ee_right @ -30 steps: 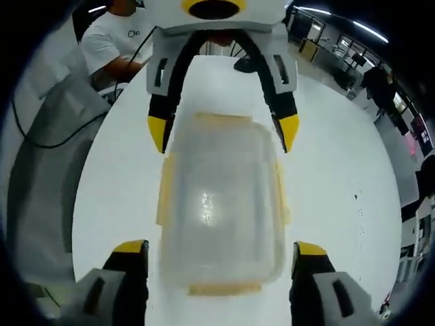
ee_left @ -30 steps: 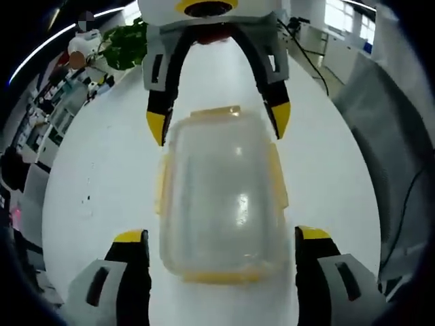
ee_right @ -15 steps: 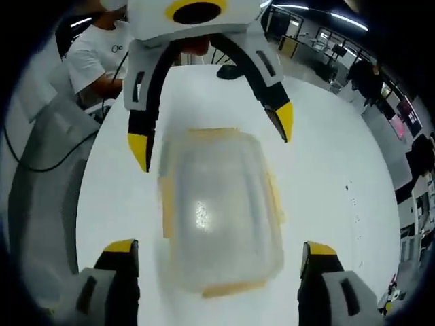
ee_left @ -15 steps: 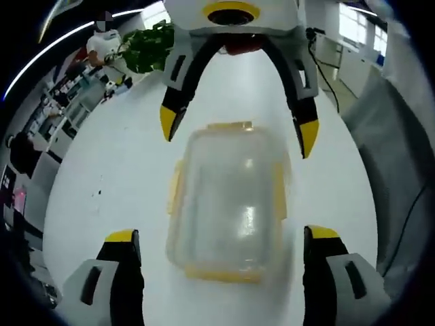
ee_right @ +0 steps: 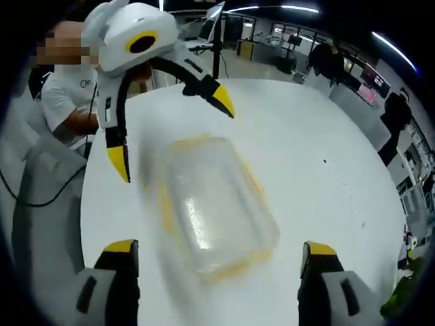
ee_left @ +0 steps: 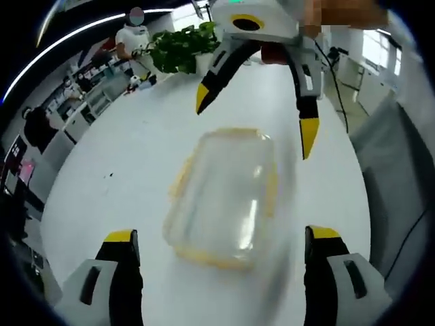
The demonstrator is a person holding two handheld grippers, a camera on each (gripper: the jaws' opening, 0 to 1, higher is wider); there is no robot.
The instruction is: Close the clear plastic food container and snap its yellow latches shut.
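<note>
A clear plastic food container (ee_left: 224, 193) with yellow latches lies flat on the white table (ee_left: 122, 170), its lid on top. My left gripper (ee_left: 221, 238) is open, its yellow-tipped jaws wide on either side of the container's near end, not touching it. In the left gripper view my right gripper (ee_left: 255, 115) hangs open above the container's far end. In the right gripper view the same container (ee_right: 214, 204) lies tilted between my open right gripper (ee_right: 217, 250) and the open left gripper (ee_right: 170, 136) at its far side. The latches look blurred.
A green plant (ee_left: 180, 47) stands at the table's far edge. A person in a white shirt (ee_right: 64, 102) sits beside the table. A grey chair back (ee_right: 37, 197) is close to the table's edge. Desks and people fill the office behind.
Both grippers have lifted away from the container and turned, so it looks smaller and tilted. The container itself stays on the table.
</note>
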